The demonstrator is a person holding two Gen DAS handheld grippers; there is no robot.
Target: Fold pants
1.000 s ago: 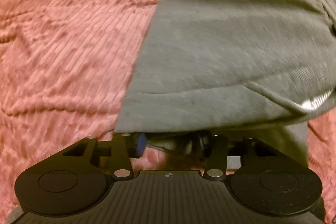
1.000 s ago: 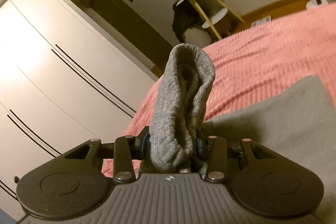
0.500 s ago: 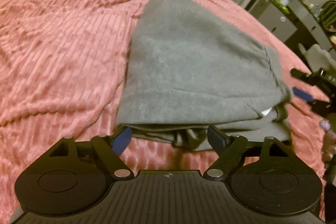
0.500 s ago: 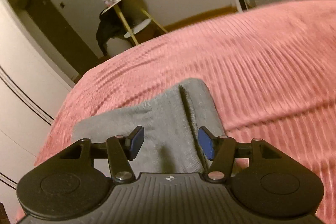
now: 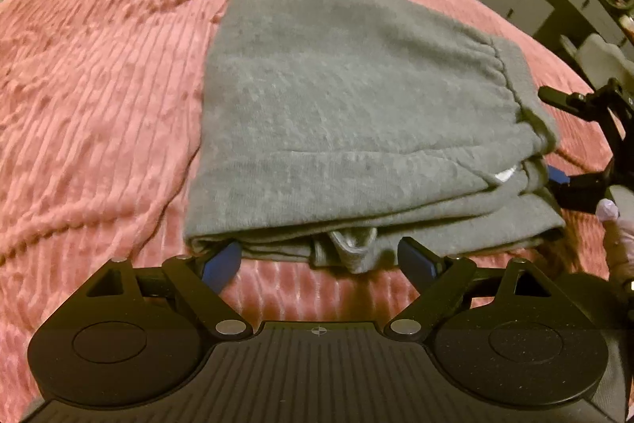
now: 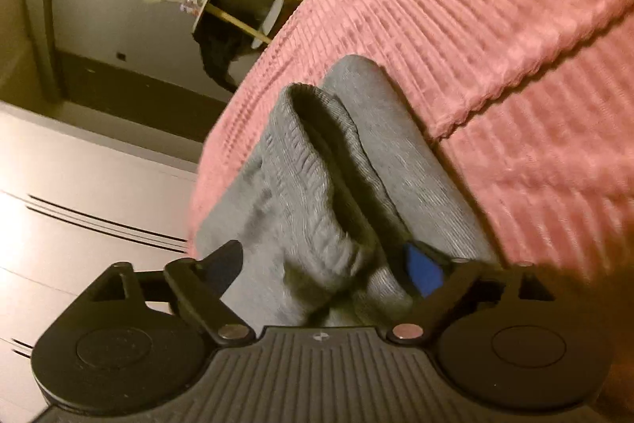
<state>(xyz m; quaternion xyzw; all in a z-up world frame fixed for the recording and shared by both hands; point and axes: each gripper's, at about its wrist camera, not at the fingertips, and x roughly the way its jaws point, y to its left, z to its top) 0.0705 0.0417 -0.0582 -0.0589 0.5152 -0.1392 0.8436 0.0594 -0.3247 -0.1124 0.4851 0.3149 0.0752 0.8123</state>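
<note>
Your pants sit folded into a compact stack on the pink ribbed bedspread, well in from its edges, open layered edge facing your left gripper, ribbed waistband end toward your right gripper. That layout makes sense: both tools came in at the two sides they carried, so each could let go without dragging the stack. Left gripper's jaws are opening, spread wide, blue pads just off the near edge of the stack, nothing clamped. Right gripper's jaws are opening too; the waistband fold lies between them but the pads aren't pressing it. In the left view you can see the right gripper at the stack's far side, touching or nearly so, can't tell which. Versus a second ago: left was pinched on the fabric edge, right held the waistband bunched up in the air with the wardrobe behind it; now that end is down on the stack and both grips are released. Fold looks done or near it.
</note>
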